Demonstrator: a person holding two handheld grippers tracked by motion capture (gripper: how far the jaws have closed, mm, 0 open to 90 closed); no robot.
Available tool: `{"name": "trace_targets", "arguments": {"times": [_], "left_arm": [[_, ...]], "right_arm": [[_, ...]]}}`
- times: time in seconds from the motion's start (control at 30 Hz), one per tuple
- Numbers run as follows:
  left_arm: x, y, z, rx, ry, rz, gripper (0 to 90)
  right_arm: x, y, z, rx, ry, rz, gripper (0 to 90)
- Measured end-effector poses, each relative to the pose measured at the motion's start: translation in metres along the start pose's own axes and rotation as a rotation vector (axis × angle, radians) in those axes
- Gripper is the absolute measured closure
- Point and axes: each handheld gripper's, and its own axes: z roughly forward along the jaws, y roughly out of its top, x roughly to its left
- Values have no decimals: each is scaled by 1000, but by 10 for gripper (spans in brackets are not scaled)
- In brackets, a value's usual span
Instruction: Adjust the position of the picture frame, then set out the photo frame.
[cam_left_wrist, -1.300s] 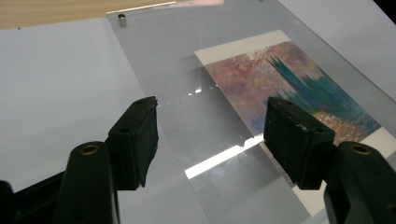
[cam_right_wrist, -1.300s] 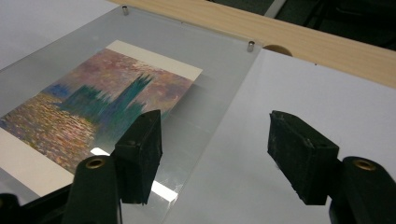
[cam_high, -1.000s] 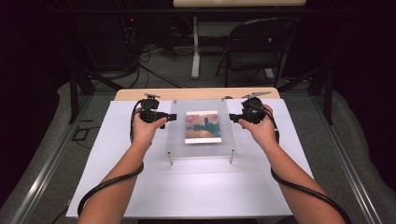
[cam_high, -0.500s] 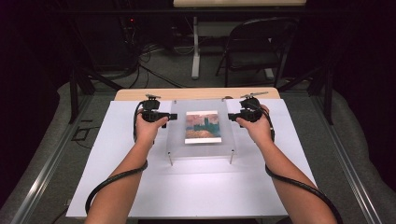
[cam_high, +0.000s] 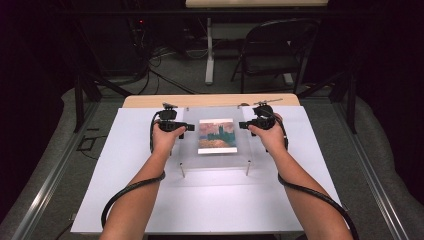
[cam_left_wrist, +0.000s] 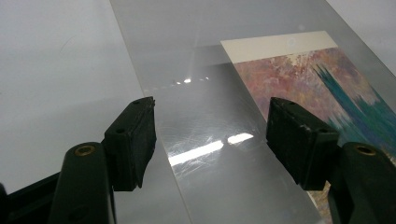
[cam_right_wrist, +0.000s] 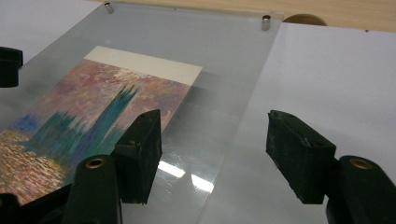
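A clear acrylic sheet (cam_high: 215, 159) stands on short metal posts (cam_high: 182, 171) on the white tabletop (cam_high: 200, 200), with a painted picture (cam_high: 217, 135) of a teal tower under it. My left gripper (cam_high: 183, 127) sits at the sheet's left edge, open. In the left gripper view one jaw hangs over the white top and the other over the sheet (cam_left_wrist: 201, 93), near the picture (cam_left_wrist: 327, 88). At the right edge my right gripper (cam_high: 243, 125) is open too. Its jaws straddle the edge of the sheet (cam_right_wrist: 224, 60), clear of the picture (cam_right_wrist: 93, 116). Neither pair of pads presses on anything.
A wooden strip (cam_high: 210, 100) runs along the tabletop's far side. Beyond it stand a folding chair (cam_high: 275, 50) and cables on the floor. Two metal posts (cam_right_wrist: 266, 22) mark the sheet's far corners. White surface stretches in front of the sheet.
Both hands have come down a little and drawn slightly inward toward the sheet's side edges. The jaws stay wide. The sheet has not moved.
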Motion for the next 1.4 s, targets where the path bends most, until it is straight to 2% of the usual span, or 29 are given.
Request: {"name": "trace_targets", "arguments": {"times": [0.13,0.3,0.4,0.47,0.67,1.07,1.2,1.4], "left_arm": [[1,2,3,8,2,-2,328],[4,2,7,22,2,-6,327],[5,1,11,30,10,5,326],[6,1,13,25,-2,-8,311],[8,2,14,26,-6,-6,301],[13,3,18,31,-41,-46,288],[13,3,20,24,-51,-69,283],[14,3,22,22,-59,-71,275]], "right_arm": [[3,-1,6,6,9,-9,356],[4,-2,12,29,22,5,356],[3,-1,16,38,40,22,355],[3,0,17,46,46,23,351],[2,1,23,62,66,26,346],[-1,4,32,82,69,43,324],[-3,3,35,88,71,61,324],[-6,1,37,80,84,94,311]]}}
